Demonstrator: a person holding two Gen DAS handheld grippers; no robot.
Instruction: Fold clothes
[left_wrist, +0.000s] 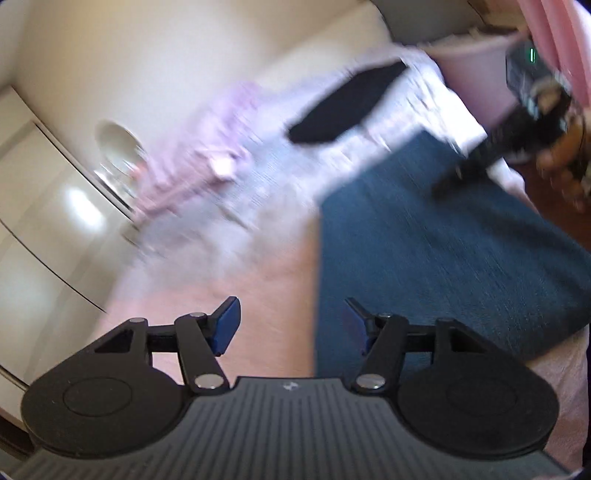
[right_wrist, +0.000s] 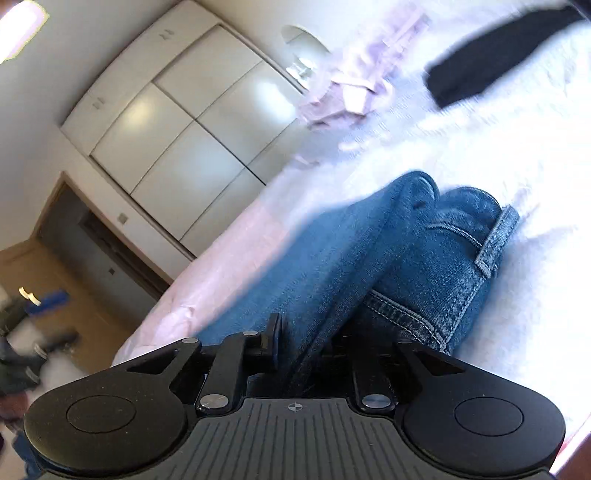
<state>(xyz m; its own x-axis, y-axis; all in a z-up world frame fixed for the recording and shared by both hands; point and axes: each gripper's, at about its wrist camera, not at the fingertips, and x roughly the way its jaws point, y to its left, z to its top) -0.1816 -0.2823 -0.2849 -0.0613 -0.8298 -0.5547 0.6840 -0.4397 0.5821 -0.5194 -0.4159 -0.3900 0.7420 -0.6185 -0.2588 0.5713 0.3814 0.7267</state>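
Blue jeans (left_wrist: 443, 251) lie flat on the pale pink bed (left_wrist: 266, 295). My left gripper (left_wrist: 291, 325) is open and empty, hovering over the jeans' left edge. My right gripper (right_wrist: 310, 343) is shut on the jeans (right_wrist: 369, 266), with denim bunched between its fingers and a hem and belt loop showing ahead. The right gripper also shows in the left wrist view (left_wrist: 476, 162) at the jeans' far edge. Both views are blurred by motion.
A folded black garment (left_wrist: 343, 103) and a crumpled lilac garment (left_wrist: 207, 155) lie farther up the bed. A pink basket (left_wrist: 476, 70) stands beyond the bed. White wardrobe doors (right_wrist: 184, 122) and a doorway (right_wrist: 74, 251) are to the left.
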